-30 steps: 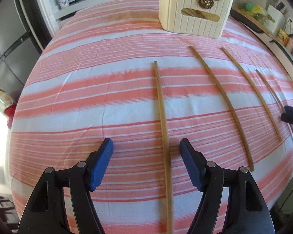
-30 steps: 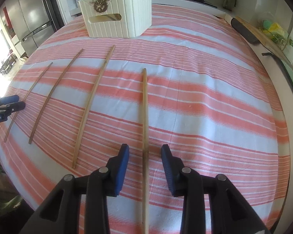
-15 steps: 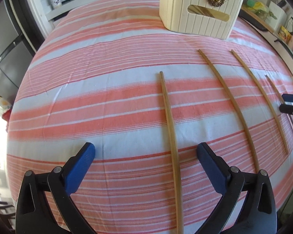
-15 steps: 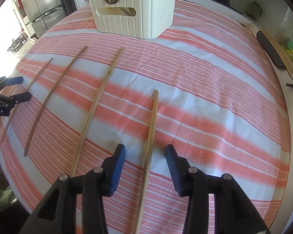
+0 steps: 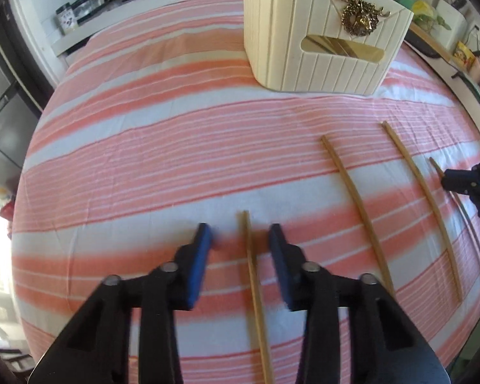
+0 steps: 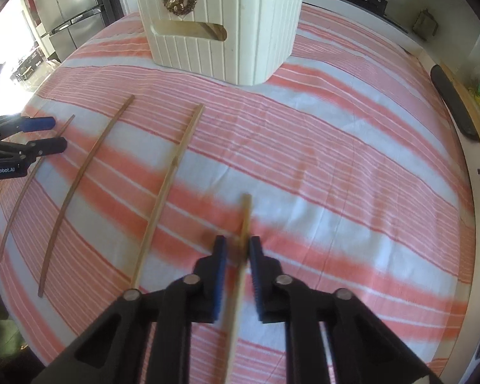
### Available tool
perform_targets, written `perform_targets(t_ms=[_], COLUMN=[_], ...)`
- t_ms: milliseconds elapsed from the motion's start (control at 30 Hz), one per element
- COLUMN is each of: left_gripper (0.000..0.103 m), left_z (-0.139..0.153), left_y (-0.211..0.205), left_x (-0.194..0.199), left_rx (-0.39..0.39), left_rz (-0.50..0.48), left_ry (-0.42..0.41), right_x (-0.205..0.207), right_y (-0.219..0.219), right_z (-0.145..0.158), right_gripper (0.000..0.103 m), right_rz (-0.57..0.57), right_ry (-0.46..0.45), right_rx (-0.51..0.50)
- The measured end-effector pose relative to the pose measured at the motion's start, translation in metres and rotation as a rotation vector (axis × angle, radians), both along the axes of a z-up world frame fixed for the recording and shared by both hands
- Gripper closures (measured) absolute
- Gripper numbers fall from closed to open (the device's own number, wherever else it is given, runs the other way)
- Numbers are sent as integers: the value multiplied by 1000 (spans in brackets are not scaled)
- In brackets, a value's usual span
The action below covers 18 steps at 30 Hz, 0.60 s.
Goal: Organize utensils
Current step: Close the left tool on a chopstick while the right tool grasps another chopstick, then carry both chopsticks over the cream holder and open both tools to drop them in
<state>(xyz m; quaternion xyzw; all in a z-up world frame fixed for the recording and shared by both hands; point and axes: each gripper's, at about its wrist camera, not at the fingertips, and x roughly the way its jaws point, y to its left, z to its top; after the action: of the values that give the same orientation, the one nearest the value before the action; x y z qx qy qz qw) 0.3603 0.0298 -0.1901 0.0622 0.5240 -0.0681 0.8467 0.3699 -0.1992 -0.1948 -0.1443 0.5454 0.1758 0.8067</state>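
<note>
Daylight floods my feeds from the left, blown out there. Heavy fisheye curvature, dark corners; motion blur smears the striped tablecloth [image 5: 176,166] nearby.
</note>
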Motion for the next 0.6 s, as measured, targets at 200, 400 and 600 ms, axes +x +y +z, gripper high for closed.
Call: perform_targets(t_ms=[200, 400, 600], left_gripper=[100, 100, 100], left_z=[27, 111, 165], left_y=[23, 34, 40], left_x=[-19, -82, -129], left_rx=[-142, -278, -389], left_rz=[73, 68, 56], left_ry=[-80, -300, -476], right_x=[8, -39, -106], right_y=[-9, -31, -34], right_z=[27, 100, 160], right_gripper=[97, 97, 97], right_rz=[-70, -83, -72], right_ry=[-77, -274, -479], right_rx=[151, 312, 381])
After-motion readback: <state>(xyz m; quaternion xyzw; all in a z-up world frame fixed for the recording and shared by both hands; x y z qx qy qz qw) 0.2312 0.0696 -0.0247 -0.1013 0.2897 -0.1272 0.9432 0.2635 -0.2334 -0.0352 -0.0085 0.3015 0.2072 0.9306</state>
